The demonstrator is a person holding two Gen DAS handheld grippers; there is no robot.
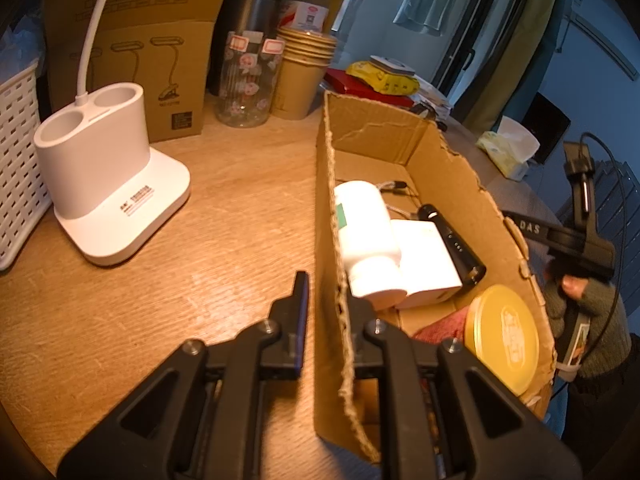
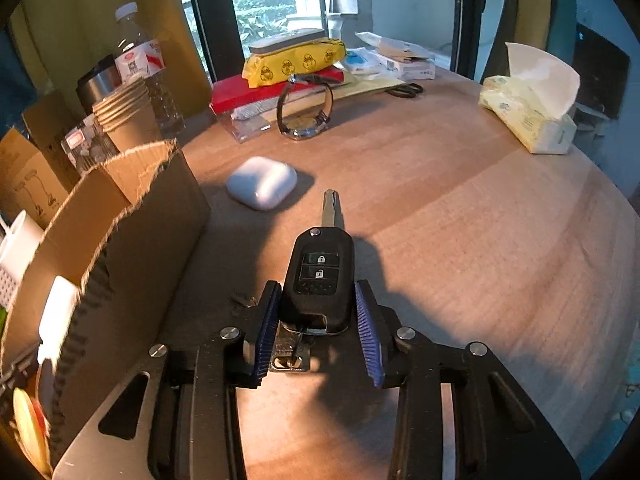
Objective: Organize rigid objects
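The right gripper [image 2: 316,316] clamps the stiff, light, slippery car key [image 2: 318,280] across its body; the box [image 2: 132,216] sits at nine o'clock.

Desk lamp base [image 1: 108,184], paper cups [image 1: 304,76], tissue box [image 2: 528,116] on table [image 2: 460,220]

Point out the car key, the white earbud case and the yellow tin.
car key [image 2: 317,276], right wrist view, on its black fob body.
white earbud case [image 2: 262,187], right wrist view, on its lid.
yellow tin [image 1: 508,338], left wrist view, on its lid.
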